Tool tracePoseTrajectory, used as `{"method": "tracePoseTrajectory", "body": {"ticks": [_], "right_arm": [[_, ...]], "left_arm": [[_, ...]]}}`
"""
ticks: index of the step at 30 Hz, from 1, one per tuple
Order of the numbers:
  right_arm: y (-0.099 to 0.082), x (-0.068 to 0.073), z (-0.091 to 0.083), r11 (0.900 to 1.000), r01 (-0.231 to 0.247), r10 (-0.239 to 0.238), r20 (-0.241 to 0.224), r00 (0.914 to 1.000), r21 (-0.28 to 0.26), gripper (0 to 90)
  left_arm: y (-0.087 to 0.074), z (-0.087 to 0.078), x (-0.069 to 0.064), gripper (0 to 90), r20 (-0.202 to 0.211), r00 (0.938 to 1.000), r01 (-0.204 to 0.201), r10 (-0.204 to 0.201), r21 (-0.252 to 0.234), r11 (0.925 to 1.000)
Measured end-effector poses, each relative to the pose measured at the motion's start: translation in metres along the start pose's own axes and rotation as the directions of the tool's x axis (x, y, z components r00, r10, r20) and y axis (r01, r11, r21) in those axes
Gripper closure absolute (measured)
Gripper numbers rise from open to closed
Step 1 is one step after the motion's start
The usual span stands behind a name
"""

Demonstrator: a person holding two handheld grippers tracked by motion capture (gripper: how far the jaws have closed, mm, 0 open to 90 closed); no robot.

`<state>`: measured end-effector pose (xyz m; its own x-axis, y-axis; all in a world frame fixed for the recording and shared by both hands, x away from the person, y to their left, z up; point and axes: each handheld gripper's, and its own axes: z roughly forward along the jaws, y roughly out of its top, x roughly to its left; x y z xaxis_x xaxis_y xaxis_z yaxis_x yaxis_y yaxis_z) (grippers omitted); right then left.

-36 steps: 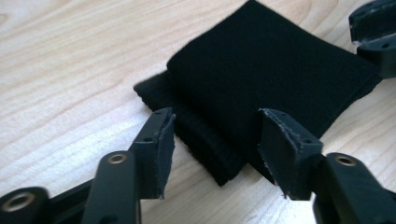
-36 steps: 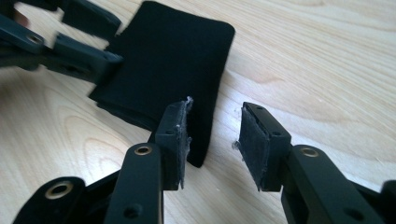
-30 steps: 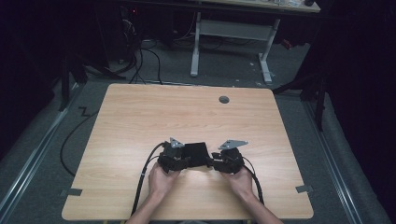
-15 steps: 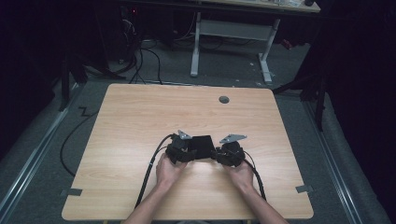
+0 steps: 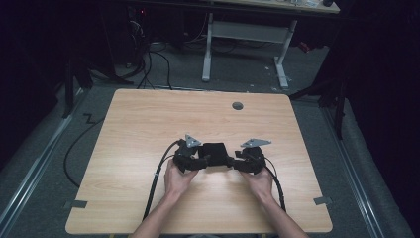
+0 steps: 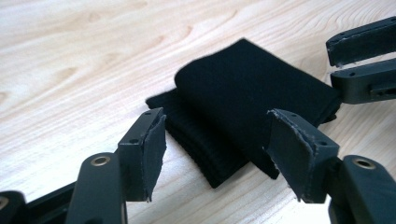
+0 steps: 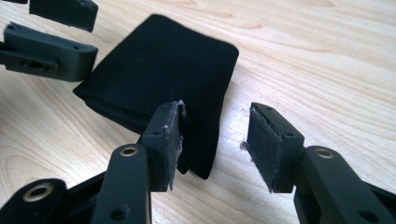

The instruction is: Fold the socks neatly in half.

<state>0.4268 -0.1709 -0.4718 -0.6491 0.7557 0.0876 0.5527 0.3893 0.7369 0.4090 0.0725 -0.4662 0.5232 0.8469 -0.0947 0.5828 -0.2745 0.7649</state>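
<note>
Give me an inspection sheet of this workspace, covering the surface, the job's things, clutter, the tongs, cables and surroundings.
Surface: light wooden table, bare apart from a round grommet hole near the far edge.
Job's things: one folded black cloth lying flat near the middle, several layers thick.
Clutter: nothing seen on the table.
Tongs: left tongs open, jaws astride the cloth's near corner; right tongs open, one jaw over the cloth's edge, the other over bare wood.
Cables: a black cable trails from each tool to the near table edge; more cables lie on the floor beyond.
Surroundings: dark room, grey floor, a white-legged desk behind, tape tabs at the near corners.
</note>
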Motion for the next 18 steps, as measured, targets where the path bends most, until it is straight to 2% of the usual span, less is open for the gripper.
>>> {"method": "tracePoseTrajectory", "body": {"ticks": [5,10,18], "right_arm": [[0.000,-0.005,-0.011,0.9995,-0.017,0.017,0.001,0.9999,-0.027,53.7],[-0.002,-0.011,-0.022,0.9983,-0.028,0.030,0.028,0.9992,-0.052,54.1],[-0.004,-0.022,-0.037,0.9958,-0.047,0.050,0.037,0.9981,-0.079,52.3]], "left_arm": [[0.002,-0.013,0.005,37.3,-0.007,1.0000,-0.006,0.006,-0.038,0.9992],[0.001,-0.025,0.014,37.5,-0.024,0.9997,0.008,-0.010,-0.067,0.9977],[-0.002,-0.044,0.029,38.6,-0.046,0.9984,0.029,-0.034,-0.102,0.9944]]}}
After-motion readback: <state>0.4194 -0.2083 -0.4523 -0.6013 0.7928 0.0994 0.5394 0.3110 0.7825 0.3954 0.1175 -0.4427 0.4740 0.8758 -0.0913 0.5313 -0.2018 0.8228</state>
